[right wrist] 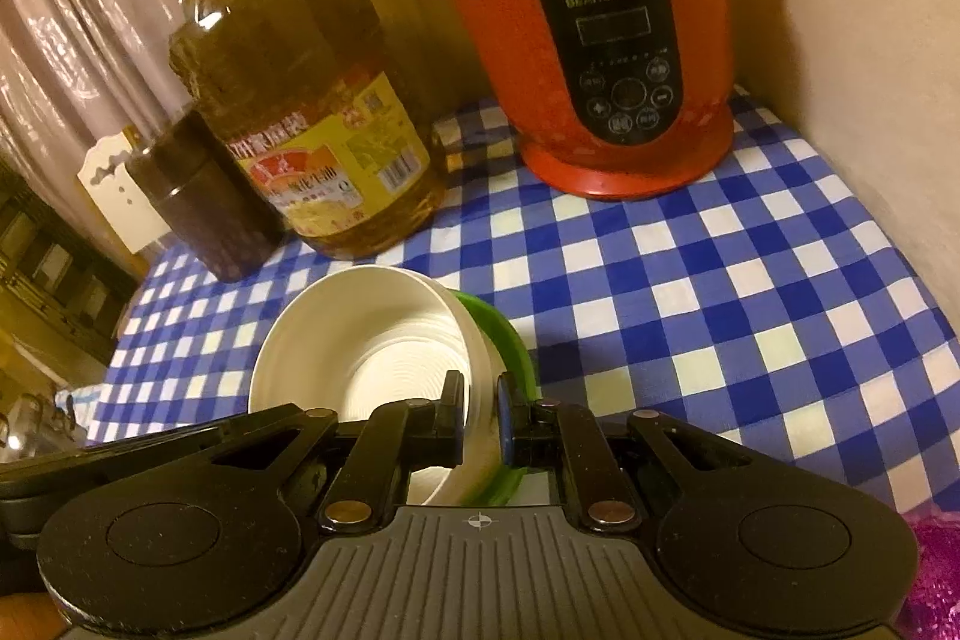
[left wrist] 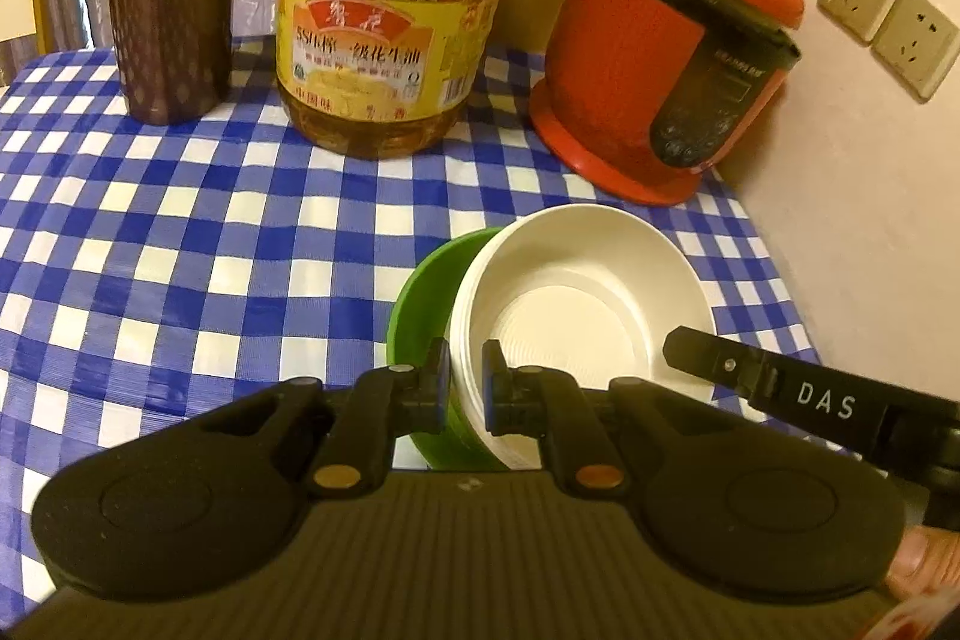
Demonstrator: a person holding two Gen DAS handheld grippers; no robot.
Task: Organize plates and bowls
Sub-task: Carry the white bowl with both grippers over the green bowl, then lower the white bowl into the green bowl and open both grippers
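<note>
A: What has the left gripper (left wrist: 467, 373) got?
B: Its jaws are pinched on the near wall of the white bowl (left wrist: 576, 304), one finger inside, one outside against the green bowl (left wrist: 420, 304).
A: And the right gripper (right wrist: 480, 403)?
B: Clamped the same way on the opposite wall of the white bowl (right wrist: 360, 340), outer finger by the green bowl (right wrist: 510, 340).
A: Where are the bowls?
B: Nested, white inside green, tilted, over the checked cloth (left wrist: 180, 250).
A: Beyond them?
B: A brown canister (left wrist: 171, 3), an oil jug (left wrist: 390, 39) and a red cooker (left wrist: 666, 45) along the back, the cooker beside the wall (left wrist: 870, 220).
</note>
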